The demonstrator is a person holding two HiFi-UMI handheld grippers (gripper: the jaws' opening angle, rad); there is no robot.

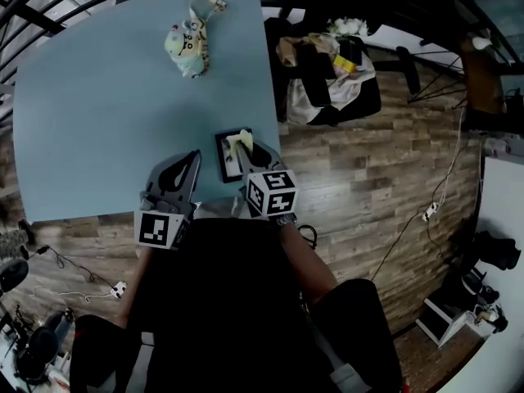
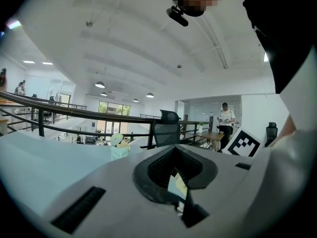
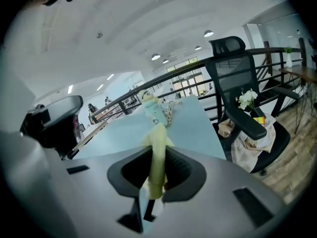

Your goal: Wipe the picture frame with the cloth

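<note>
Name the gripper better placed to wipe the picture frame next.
Right. The right gripper has its jaws shut on the yellow cloth, over the picture frame; the left gripper sits beside it and holds no cloth.

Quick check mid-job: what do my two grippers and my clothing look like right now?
The left tongs and right tongs are grey moulded shells with black ribbed throats. Each carries a white cube with black square markers. The person wears a black top.

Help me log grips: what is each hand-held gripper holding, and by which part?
The right hand-held gripper clamps the cloth by a bunched fold. The left hand-held gripper holds nothing.
</note>
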